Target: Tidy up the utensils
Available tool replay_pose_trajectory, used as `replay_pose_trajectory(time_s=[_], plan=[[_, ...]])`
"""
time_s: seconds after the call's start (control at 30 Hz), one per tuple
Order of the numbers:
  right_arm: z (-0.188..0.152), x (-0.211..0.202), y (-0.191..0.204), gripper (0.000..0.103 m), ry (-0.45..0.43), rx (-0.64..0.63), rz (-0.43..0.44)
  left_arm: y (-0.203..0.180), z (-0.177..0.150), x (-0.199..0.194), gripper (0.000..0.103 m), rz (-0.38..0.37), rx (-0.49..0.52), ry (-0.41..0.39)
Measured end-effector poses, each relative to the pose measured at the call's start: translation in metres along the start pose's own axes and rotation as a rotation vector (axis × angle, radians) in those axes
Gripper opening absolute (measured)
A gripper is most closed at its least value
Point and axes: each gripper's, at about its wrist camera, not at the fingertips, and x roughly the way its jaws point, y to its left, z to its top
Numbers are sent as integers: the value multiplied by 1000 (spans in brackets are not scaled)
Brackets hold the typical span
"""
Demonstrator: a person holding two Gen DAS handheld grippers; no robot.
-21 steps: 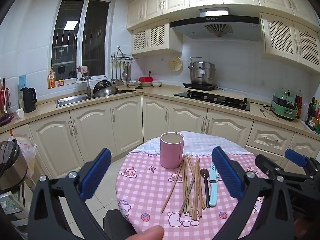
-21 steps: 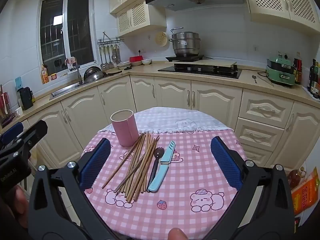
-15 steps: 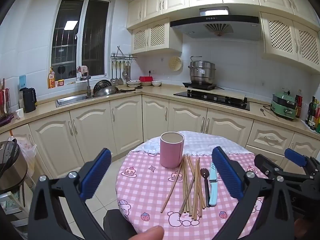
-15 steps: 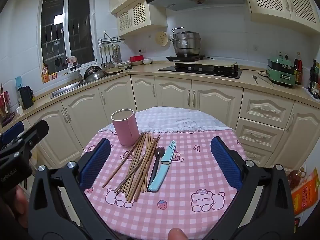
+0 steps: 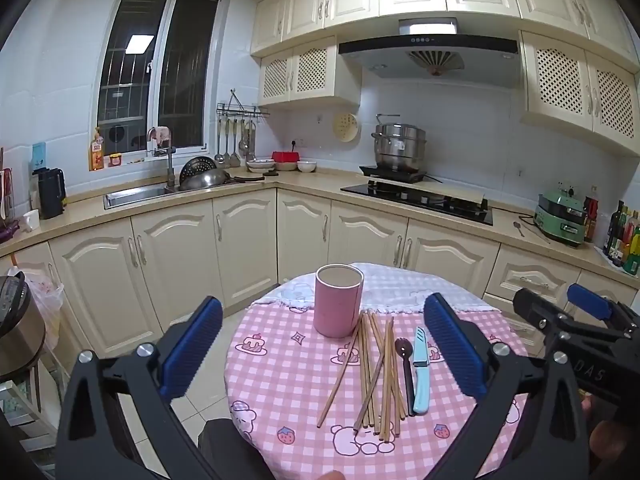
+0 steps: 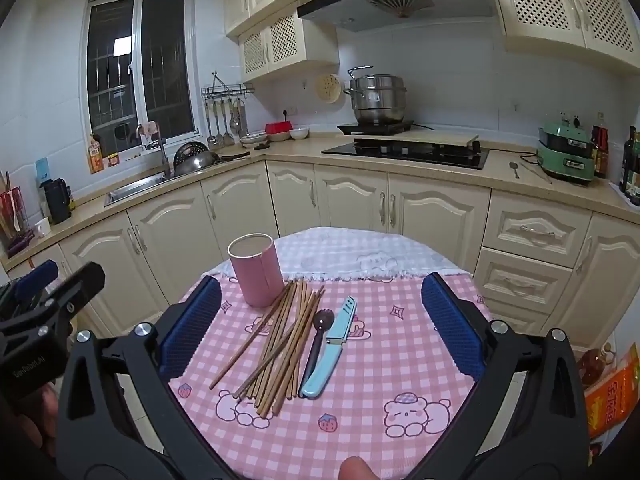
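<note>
Both the left gripper (image 5: 320, 340) and right gripper (image 6: 320, 320) hover spread and empty, likely ready to start, while chopsticks (image 6: 280, 340), spoon (image 6: 318, 340) and knife (image 6: 330, 350) lie at five o'clock of the pink cup (image 6: 256, 270).

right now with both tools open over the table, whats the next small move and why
Probably ease the right tool down toward the chopsticks. Both tools are open and empty, the pink cup stands upright and apparently empty, and chopsticks, spoon and blue knife all lie loose on the cloth.
</note>
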Motion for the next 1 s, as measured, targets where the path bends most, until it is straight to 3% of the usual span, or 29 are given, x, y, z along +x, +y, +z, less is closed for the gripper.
replay_pose_trajectory(time_s=[0.57, 1.0], plan=[[7, 3, 6, 98, -13, -19, 11, 3, 3, 2, 99, -11, 9, -7], [6, 24, 6, 98, 27, -26, -3, 10, -2, 31, 99, 5, 33, 28]])
